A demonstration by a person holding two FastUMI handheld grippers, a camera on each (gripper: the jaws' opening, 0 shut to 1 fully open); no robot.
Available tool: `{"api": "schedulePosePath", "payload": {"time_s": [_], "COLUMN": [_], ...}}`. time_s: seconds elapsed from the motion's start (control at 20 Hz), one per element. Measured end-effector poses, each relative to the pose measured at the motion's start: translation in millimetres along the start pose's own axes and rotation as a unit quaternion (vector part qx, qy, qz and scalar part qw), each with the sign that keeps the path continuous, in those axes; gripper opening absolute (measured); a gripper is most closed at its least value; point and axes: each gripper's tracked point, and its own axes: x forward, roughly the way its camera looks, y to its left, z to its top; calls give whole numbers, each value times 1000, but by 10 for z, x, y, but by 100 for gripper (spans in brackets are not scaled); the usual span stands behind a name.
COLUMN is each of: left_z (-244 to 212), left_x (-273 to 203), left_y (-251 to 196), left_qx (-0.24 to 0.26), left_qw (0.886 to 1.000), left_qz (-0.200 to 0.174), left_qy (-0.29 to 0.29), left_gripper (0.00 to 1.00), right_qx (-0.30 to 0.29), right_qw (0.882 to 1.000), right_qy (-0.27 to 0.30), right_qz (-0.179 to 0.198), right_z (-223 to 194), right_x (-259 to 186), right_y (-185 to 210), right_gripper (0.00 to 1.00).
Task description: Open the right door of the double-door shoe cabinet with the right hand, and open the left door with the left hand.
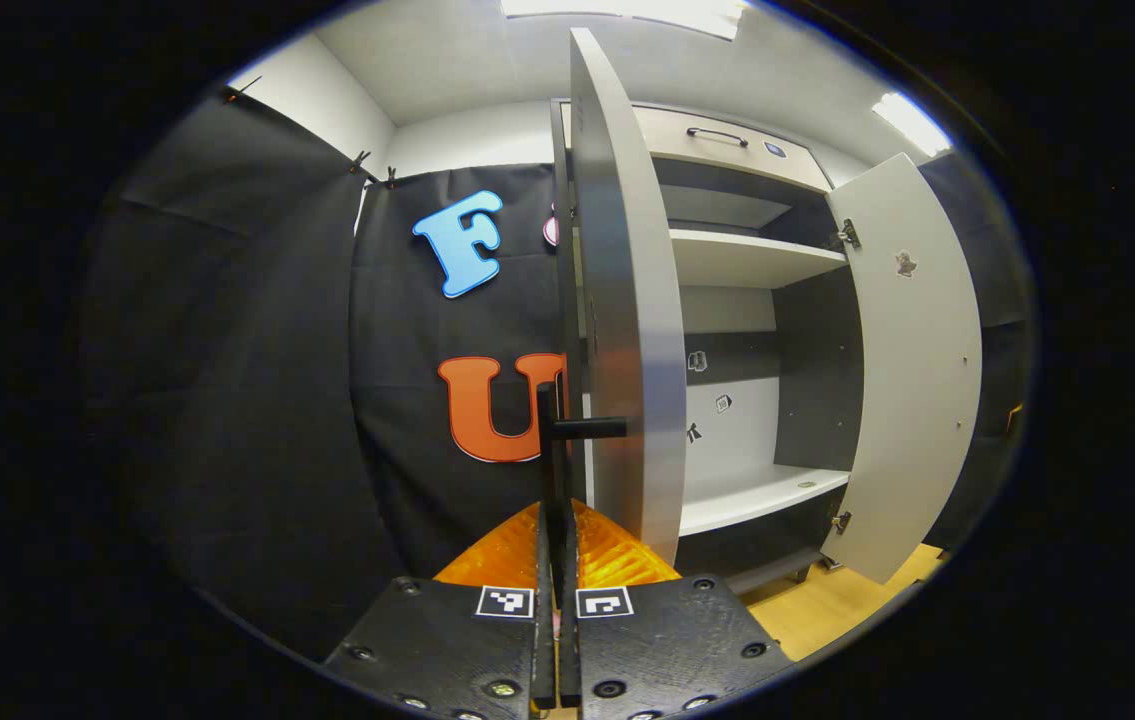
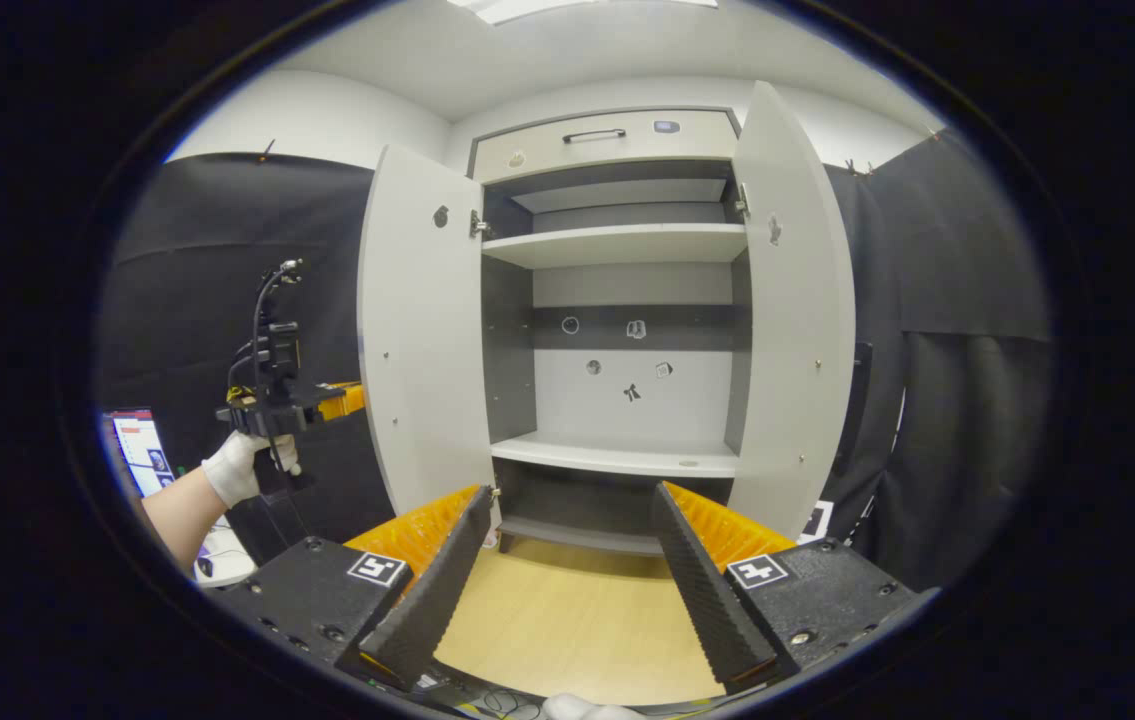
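Left gripper [image 1: 558, 560] fingers pinch the left door's [image 1: 627, 300] dark handle [image 1: 549, 440], their tips seemingly hidden behind it. Right gripper [image 2: 567, 550] is spread wide, holding nothing, facing the cabinet [image 2: 617, 300]; both doors stand open. At far left, a gloved hand [image 2: 232, 468] grips the other tool upright.

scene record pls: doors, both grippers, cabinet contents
left door: swung open
right door: swung open
left gripper: shut on left door handle
right gripper: open, holding nothing, back from the cabinet
shelves: bare
drawer: closed, above the doors
floor: light wood
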Motion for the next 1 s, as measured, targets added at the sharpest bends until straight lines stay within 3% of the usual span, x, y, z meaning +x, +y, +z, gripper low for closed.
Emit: {"api": "schedulePosePath", "payload": {"time_s": [0.15,0.25,0.35,0.4,0.5,0.75,0.85,0.9,1.0], "left_z": [-14,-43,-84,-104,-154,-89,67,153,284], "left_x": [-59,-125,-214,-274,-386,-659,-736,-762,-803], "left_y": [189,267,300,347,423,401,281,219,38], "left_qx": [19,17,14,13,15,28,38,44,47], "left_qw": [999,999,998,998,997,994,994,994,995], "left_qz": [37,49,53,59,81,109,100,96,83], "left_qy": [-3,4,7,9,13,14,2,-5,-5], "left_gripper": [9,29,54,80,96,95,100,95,96], "right_qx": [-4,-2,-5,-8,-9,-11,-12,-10,-7], "right_qw": [1000,1000,1000,1000,1000,1000,1000,1000,1000], "right_qy": [4,3,-1,-3,-2,-8,-7,-8,-10], "right_qz": [1,6,10,10,13,7,6,5,2], "right_z": [-31,-20,-5,8,-1,52,63,73,91], "right_x": [16,26,60,80,94,118,130,133,139], "right_y": [2,29,51,57,66,16,-6,-20,-53], "right_gripper": [100,100,100,100,100,100,100,100,100]}}
